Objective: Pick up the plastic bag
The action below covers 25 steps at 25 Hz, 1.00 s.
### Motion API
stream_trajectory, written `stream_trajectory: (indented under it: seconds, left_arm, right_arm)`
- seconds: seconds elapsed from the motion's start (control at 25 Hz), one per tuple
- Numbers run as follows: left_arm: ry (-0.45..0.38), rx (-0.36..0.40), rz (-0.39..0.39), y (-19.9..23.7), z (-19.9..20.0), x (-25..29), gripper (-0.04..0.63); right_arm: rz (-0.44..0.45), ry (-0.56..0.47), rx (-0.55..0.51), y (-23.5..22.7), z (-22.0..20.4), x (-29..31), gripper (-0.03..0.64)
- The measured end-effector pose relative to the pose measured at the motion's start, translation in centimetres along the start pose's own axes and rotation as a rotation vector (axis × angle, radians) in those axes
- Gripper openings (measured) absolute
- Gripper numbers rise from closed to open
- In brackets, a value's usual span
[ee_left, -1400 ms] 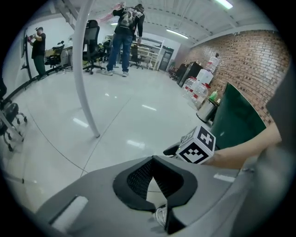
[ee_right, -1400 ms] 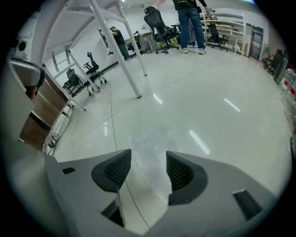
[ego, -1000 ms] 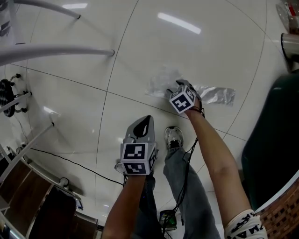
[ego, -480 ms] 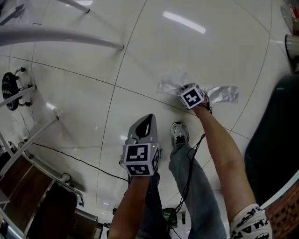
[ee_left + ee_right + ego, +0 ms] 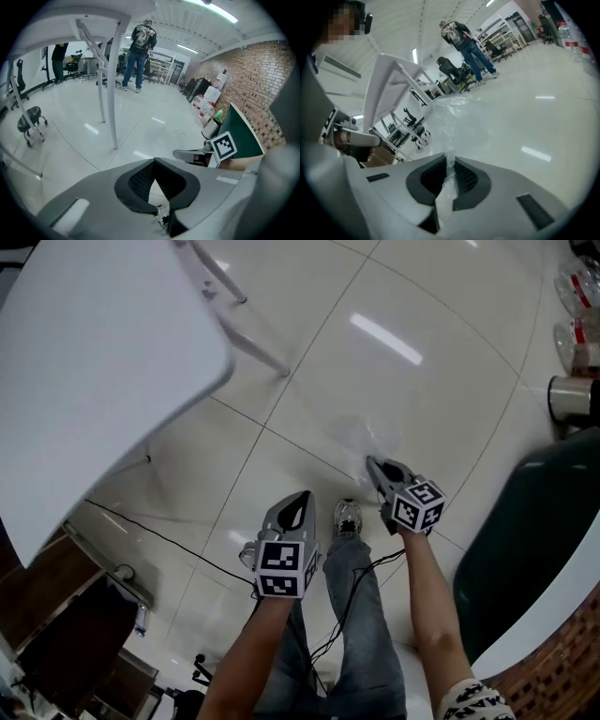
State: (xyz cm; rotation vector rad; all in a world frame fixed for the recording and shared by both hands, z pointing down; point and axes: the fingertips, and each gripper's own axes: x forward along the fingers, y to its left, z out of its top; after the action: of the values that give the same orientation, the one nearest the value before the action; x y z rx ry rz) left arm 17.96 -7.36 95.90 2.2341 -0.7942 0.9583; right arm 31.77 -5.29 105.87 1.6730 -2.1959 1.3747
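Glossy white tile floor [image 5: 441,371] fills most of the head view, w/ a white desk [image 5: 103,352] at far left. Right gripper [image 5: 373,463] has its fingers [image 5: 466,180] closed tight on the plastic bag [image 5: 449,174]. A thin twist of clear film is pinched btwn the pads, and the rest fans out beyond the tips. So the bag's long axis runs approx along the gripper's own line, out toward the far floor, ahead of the tips rather than beside them. Can't tell whether its far end touches the floor. Left gripper [image 5: 300,498] sits left of and nearer than the right one, well apart from the bag, fingers together w/ nothing btwn them. Judgement: the pick is basically made by the right gripper. What's left is prob. getting the loose end clear of the floor. The hold is only a narrow pinch of slippery film, so a slip is poss.
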Motion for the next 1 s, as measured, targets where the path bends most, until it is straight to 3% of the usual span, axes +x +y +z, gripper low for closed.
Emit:
stream_trajectory:
  seconds: [0.28, 0.52, 1.0]
  left_arm:
    - [-0.083, -0.051, 0.035, -1.7, 7.8, -11.9, 0.002]
    - [-0.242, -0.067, 0.091, 0.5, 15.7, -21.4, 0.002]
    - [-0.520, -0.151, 0.243, 6.8, 22.3, -43.8, 0.002]
  right_arm:
    - [-0.005, -0.164, -0.108, 16.0, 12.0, -10.6, 0.011]
    - [0.034, -0.322, -0.168, 26.3, 23.1, -14.6, 0.011]
    - [0.060, -0.395, -0.477, 45.1, 36.6, -21.2, 0.011]
